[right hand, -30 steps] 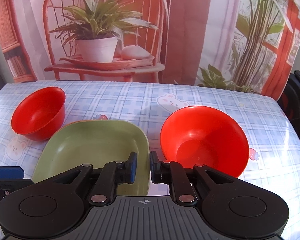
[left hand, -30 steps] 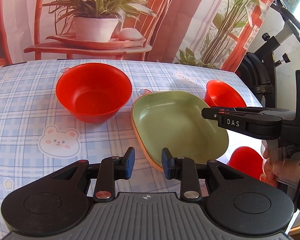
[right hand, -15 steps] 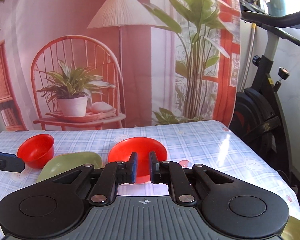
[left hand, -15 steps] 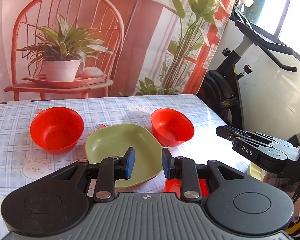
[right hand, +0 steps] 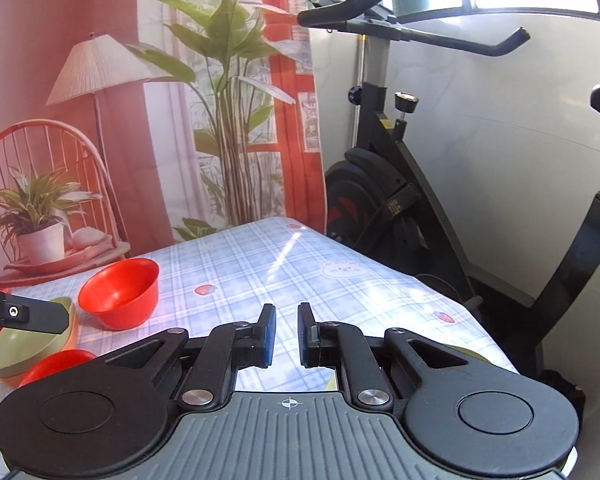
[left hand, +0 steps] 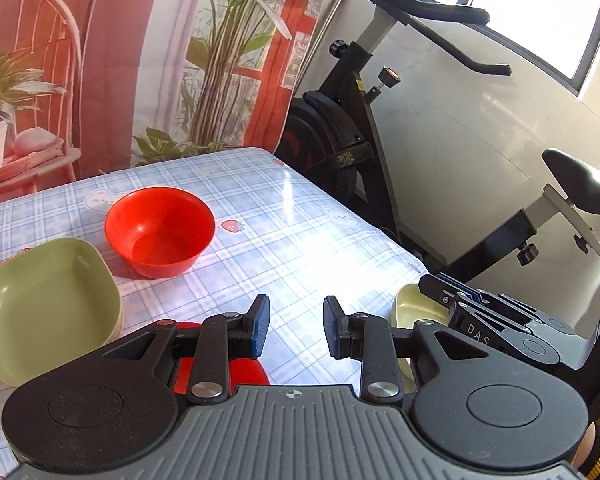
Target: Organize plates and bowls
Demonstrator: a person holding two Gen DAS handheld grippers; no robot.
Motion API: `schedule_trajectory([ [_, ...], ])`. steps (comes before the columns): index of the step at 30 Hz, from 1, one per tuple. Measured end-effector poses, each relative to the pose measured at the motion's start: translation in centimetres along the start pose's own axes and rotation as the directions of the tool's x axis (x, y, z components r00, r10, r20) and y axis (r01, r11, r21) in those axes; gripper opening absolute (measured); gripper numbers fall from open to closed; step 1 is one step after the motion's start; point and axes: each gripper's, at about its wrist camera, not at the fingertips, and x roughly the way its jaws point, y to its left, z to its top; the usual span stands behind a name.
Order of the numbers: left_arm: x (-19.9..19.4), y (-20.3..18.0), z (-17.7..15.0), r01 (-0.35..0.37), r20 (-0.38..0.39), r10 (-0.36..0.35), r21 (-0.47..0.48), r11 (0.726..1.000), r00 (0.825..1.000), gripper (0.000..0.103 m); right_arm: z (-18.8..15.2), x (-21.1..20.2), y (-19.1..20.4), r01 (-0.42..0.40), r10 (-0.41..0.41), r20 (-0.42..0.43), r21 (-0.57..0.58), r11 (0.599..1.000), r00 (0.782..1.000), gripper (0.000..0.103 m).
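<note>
Both grippers swung right toward table's right edge, left gripper [left hand: 293,326] jaws parted, empty, right gripper [right hand: 287,334] jaws narrowly apart, empty, over tablecloth [right hand: 300,276].

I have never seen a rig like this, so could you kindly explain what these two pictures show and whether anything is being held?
There is no robot: a person carries a pair of hand-held tongs in each hand, with a camera on each looking along its fingers. One picture comes from the left tongs, the other from the right tongs. The right tongs also show at the edge of the left view. Both hold nothing; a gap shows between the fingers. On the checked table lie a red bowl, a green plate, another red bowl near the camera and a pale yellow dish. An exercise bike stands behind.
</note>
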Motion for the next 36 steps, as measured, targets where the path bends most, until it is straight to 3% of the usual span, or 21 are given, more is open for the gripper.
schedule_trajectory([
  [7,5.4,-4.3,-1.7,0.075,-0.096,-0.068,0.074,0.994,0.993,0.030,-1.6,0.3,-6.2,0.115,-0.114,-0.020,0.047,0.992,0.993,0.011],
  [16,10.5,-7.1,-4.4,0.166,-0.205,-0.157,0.027,0.986,0.966,0.030,-3.4,0.6,-11.3,0.233,-0.230,-0.039,0.092,0.968,0.972,0.011],
  [22,12.2,-8.3,-5.3,0.140,-0.230,-0.120,0.068,0.988,0.966,0.030,-4.9,0.7,-12.8,0.248,-0.241,-0.070,0.142,0.958,0.968,0.011],
  [33,13.4,-8.9,-6.1,0.128,-0.255,-0.105,0.073,0.989,0.961,0.030,-6.5,0.9,-13.9,0.210,-0.185,-0.128,0.224,0.952,0.975,0.011],
  [36,13.3,-8.6,-6.1,0.145,-0.248,-0.127,0.055,0.988,0.960,0.024,-6.7,1.0,-13.9,0.184,-0.155,-0.135,0.239,0.954,0.979,0.006],
])
